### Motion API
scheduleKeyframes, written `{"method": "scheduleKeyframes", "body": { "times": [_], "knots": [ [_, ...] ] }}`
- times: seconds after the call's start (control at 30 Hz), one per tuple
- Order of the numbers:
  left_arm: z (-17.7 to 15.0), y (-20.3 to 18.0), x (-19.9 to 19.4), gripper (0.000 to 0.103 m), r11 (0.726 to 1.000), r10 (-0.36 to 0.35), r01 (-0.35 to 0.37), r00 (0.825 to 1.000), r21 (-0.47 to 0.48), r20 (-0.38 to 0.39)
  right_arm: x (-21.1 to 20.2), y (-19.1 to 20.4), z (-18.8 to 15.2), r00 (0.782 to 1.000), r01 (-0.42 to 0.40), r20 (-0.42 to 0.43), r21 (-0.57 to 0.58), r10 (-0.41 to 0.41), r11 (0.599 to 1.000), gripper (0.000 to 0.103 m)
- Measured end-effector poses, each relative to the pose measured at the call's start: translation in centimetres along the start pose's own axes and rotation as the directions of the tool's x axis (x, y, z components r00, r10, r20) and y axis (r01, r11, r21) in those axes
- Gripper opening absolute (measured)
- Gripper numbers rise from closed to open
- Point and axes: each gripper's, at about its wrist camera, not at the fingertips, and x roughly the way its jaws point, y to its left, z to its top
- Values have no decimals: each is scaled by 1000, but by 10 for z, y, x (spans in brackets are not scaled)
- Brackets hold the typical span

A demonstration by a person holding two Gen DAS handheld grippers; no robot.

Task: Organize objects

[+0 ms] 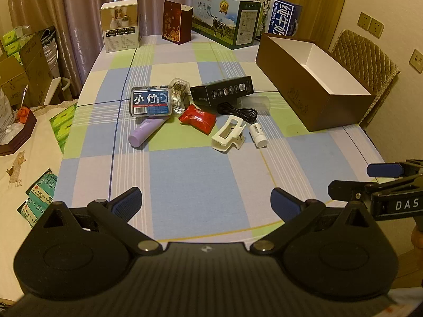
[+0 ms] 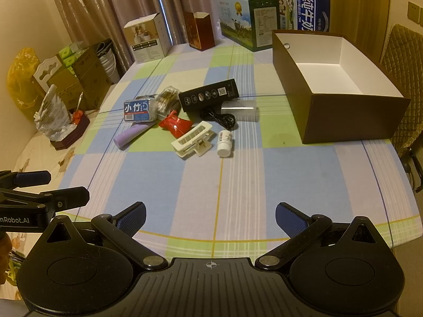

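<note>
While both claws, the left claw (image 1: 206,203) and right claw (image 2: 210,218), are held wide and empty above the worktop (image 1: 185,179), the clutter around the white hair clip (image 1: 228,134) is left at twelve o'clock, with the open brown box (image 1: 314,84) at two o'clock, presumably for collection.

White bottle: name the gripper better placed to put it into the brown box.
Right, probably. The white bottle lies on the pile's box side, and the empty brown box stands to the right gripper's side. Both grippers are open; the left gripper sits further left.
</note>
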Motion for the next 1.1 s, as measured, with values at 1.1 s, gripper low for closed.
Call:
{"method": "scheduleKeyframes", "body": {
  "times": [1.1],
  "knots": [
    [9,7,5,102,1000,7,-7,1000,-18,-6,11,1,14,1000,-17,-3,-22,17,1000,101]
  ]
}}
